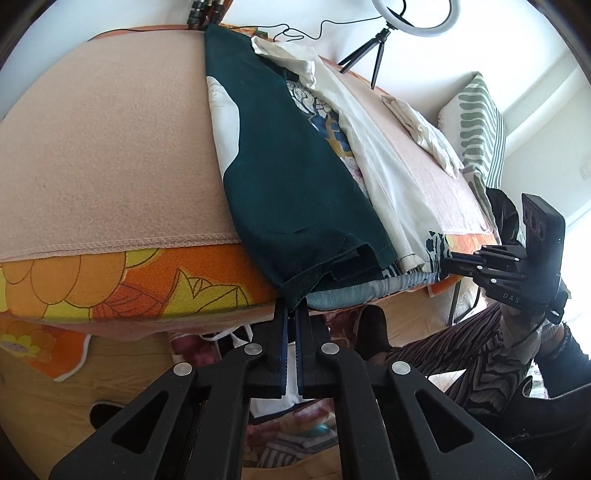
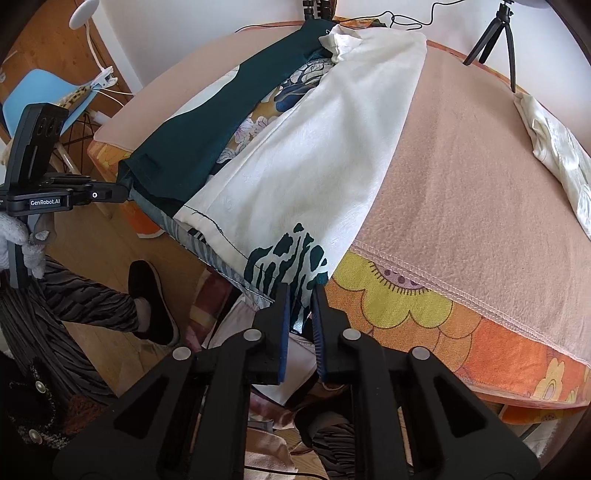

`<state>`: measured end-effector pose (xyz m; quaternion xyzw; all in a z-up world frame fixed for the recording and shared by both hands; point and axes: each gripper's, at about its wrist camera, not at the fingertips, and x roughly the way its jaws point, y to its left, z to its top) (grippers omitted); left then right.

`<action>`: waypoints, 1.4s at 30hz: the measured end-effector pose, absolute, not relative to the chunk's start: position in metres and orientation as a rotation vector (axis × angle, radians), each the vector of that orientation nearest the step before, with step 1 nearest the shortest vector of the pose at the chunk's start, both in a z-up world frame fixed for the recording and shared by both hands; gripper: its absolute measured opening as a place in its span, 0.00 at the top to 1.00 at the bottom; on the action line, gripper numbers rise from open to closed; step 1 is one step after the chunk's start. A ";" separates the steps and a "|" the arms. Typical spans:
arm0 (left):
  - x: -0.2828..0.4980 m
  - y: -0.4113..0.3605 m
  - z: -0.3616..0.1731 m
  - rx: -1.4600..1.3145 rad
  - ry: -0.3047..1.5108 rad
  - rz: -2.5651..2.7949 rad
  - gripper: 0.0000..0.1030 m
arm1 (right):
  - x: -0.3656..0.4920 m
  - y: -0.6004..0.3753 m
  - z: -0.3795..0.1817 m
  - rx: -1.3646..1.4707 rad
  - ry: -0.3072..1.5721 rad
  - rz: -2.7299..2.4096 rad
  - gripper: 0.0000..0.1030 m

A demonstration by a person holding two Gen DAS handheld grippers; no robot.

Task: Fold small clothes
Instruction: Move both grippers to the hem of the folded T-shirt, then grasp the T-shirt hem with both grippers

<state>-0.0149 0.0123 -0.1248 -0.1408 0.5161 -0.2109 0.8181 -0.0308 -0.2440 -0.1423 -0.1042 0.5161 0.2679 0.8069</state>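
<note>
The left tongs are clenched on the dark green hem corner of the garment where it hangs over the near edge of the tabletop, the two fingers pressed close together with only cloth between them. The right tongs grasp the other near corner, the white part printed with dark green strokes, pinched between the blue-edged pads just below the table edge. The garment itself is a long piece lying lengthwise away from both tongs across the pink felt mat, its green half folded over on one side and its white half on the other, with a patterned strip of flowers and blue showing between them (the collar end bunches up at the far side). The mat covers most of an orange and yellow flowered cloth that drapes over the tabletop. A second small white garment lies crumpled on the mat, well apart from the first, toward the right. Beyond the far edge stands a black tripod, and a person's striped trouser leg shows below.
</note>
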 end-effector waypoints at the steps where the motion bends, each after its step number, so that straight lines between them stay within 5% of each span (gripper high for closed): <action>1: -0.015 0.014 -0.123 -0.314 1.091 -0.454 0.99 | -0.030 -0.245 -0.142 -0.215 1.104 0.578 0.93; 18: 0.000 0.025 -0.082 -0.431 0.951 -0.475 1.00 | 0.003 -0.277 -0.104 0.129 1.068 0.646 0.96; 42: 0.129 0.032 -0.076 -0.354 0.892 -0.372 1.00 | 0.153 -0.268 -0.089 0.272 1.032 0.533 0.96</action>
